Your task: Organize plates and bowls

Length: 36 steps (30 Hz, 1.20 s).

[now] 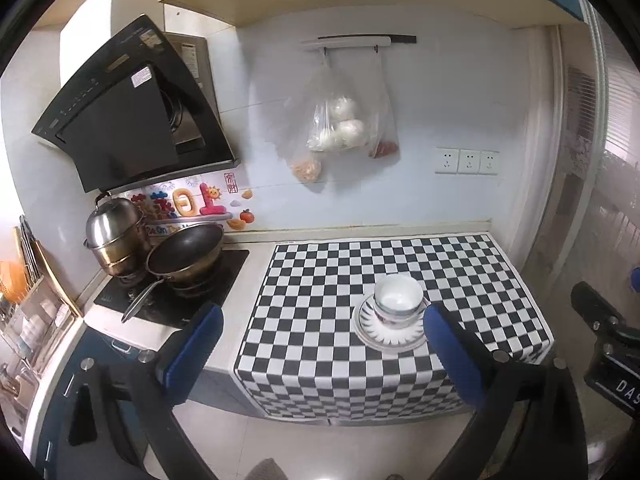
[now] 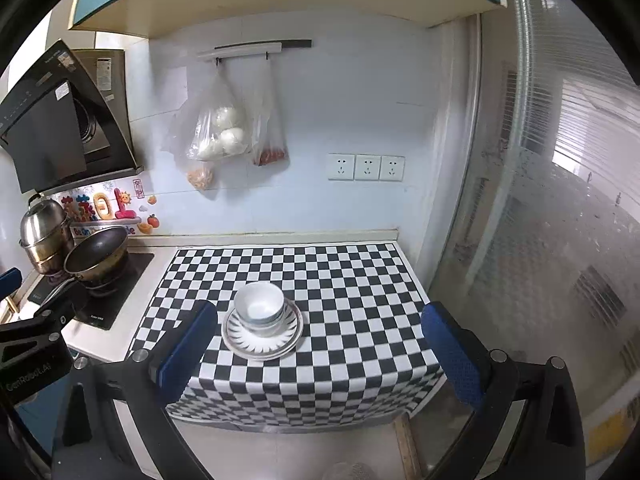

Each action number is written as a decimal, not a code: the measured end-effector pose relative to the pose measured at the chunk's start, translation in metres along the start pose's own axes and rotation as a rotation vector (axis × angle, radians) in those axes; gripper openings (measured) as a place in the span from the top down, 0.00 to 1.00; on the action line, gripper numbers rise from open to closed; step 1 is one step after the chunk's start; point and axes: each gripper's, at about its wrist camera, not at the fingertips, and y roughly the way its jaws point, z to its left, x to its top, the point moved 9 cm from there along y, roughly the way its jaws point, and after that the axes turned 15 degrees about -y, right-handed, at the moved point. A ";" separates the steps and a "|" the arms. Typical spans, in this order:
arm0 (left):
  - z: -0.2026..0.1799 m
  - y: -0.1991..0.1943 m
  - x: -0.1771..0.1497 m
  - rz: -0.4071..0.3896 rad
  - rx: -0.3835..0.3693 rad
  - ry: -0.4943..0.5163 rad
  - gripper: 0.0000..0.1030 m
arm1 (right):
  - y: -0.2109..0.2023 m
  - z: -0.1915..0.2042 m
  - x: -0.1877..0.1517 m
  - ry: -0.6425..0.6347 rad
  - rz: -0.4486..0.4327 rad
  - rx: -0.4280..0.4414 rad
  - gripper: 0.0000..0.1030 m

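White bowls (image 1: 398, 298) are stacked on stacked white plates (image 1: 390, 336) with a dark ray pattern, near the front of the checkered cloth (image 1: 320, 280). The same bowls (image 2: 260, 307) and plates (image 2: 262, 340) show in the right wrist view. My left gripper (image 1: 320, 320) is open and empty, held back in front of the counter, its right finger next to the plates. My right gripper (image 2: 320, 322) is open and empty, also held back, the stack just right of its left finger.
A stove (image 1: 176, 288) with a dark wok (image 1: 186, 254) and a steel steamer pot (image 1: 114, 236) stands left. A range hood (image 1: 128, 112) hangs above it. Food bags (image 1: 340, 124) hang on the wall. A dish rack (image 1: 32, 316) is far left. A glass door (image 2: 560, 200) is on the right.
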 end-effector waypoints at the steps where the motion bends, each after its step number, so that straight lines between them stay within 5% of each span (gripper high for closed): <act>1: 0.005 -0.005 -0.003 0.000 -0.003 0.000 0.00 | -0.006 0.005 -0.004 0.000 0.002 -0.001 0.00; 18: 0.061 -0.074 -0.041 0.016 -0.046 0.003 0.00 | -0.113 0.062 -0.055 0.011 0.001 -0.019 0.00; 36: 0.064 -0.090 -0.040 -0.006 -0.064 -0.019 0.00 | -0.132 0.046 -0.055 0.014 0.003 -0.053 0.00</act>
